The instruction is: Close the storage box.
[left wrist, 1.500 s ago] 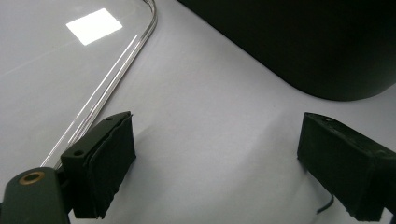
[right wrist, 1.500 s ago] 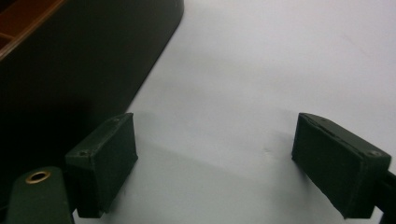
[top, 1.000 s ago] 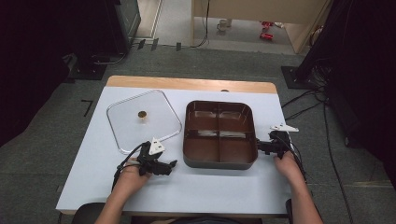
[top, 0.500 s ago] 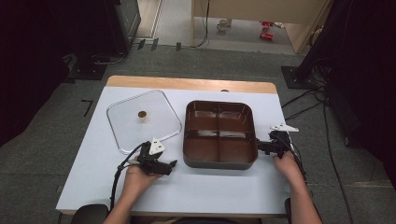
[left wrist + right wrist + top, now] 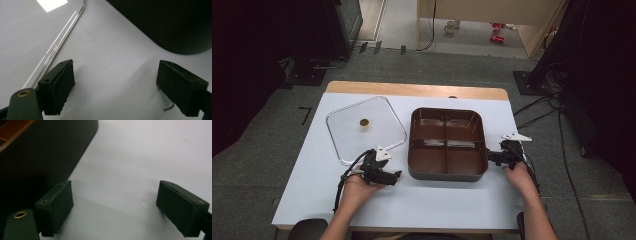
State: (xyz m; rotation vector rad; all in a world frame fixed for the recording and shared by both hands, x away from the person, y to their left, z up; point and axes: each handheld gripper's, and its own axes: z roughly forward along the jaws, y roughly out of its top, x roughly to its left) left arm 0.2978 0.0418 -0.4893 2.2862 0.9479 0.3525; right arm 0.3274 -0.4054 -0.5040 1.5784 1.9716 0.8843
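A dark brown tray (image 5: pixel 447 174) with several compartments sits on the pale table (image 5: pixel 437 205), right of centre. A clear square lid (image 5: pixel 377 112) with a small brass knob (image 5: pixel 363 122) lies flat to its left. My left gripper (image 5: pixel 398 176) rests low by the tray's front left corner. Its jaws have just been closing a little, and in the left gripper view the left gripper (image 5: pixel 115 66) still stands open over bare table, between the lid's rim (image 5: pixel 62 40) and the tray (image 5: pixel 170 22). My right gripper (image 5: pixel 488 157) lies beside the tray's right wall (image 5: pixel 37 152); the right gripper (image 5: pixel 114 186) is open, with nothing between its jaws.
The table's wooden far edge (image 5: pixel 412 90) lies behind the lid and tray. Cables (image 5: pixel 537 115) trail over the floor to the right. Dark equipment stands off the table at both sides.
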